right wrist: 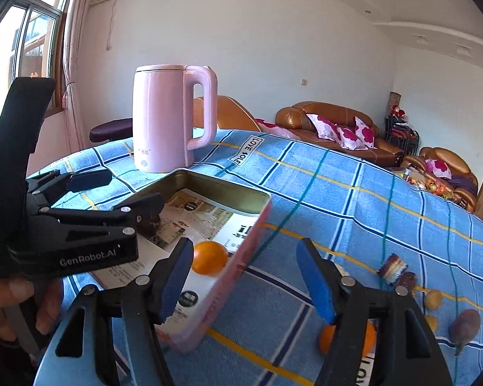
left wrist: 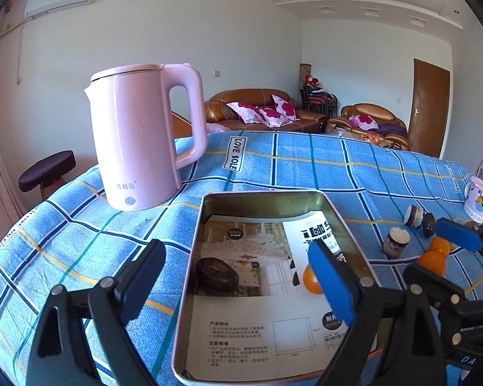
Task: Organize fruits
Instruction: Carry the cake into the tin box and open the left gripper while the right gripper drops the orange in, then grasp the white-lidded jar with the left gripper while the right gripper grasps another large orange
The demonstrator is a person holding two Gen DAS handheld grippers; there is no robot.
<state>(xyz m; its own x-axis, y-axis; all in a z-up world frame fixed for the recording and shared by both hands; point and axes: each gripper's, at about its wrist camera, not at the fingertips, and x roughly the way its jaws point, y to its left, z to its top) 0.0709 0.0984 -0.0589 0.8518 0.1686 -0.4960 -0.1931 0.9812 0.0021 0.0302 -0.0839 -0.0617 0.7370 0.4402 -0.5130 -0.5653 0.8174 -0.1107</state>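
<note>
1. Hidden or unclear: in the left wrist view my left gripper's (left wrist: 238,284) right pad covers part of the orange (left wrist: 310,280) lying in the metal tray (left wrist: 190,276). The dark round item (left wrist: 218,275) on the leaflet (left wrist: 251,328) lining the tray I cannot identify. In the right wrist view a second orange (right wrist: 368,337) on the blue checked cloth (right wrist: 354,193) is mostly hidden behind my right gripper's (right wrist: 246,281) right finger. The small items at far right are too blurred to name.
2. Left gripper: fingers spread wide, gripping nothing. It straddles the tray's left wall, one pad outside over the cloth, one inside.
3. Right gripper: fingers spread wide, gripping nothing. It straddles the tray's right wall.
4. Task item: the orange in the tray lies just beside the right wall, close to my right gripper's left pad; whether they touch I cannot tell.
5. Further oranges (left wrist: 434,255) lie on the cloth outside the tray, beside my right gripper.
6. A pink kettle (left wrist: 138,138) stands upright beyond the tray.
</note>
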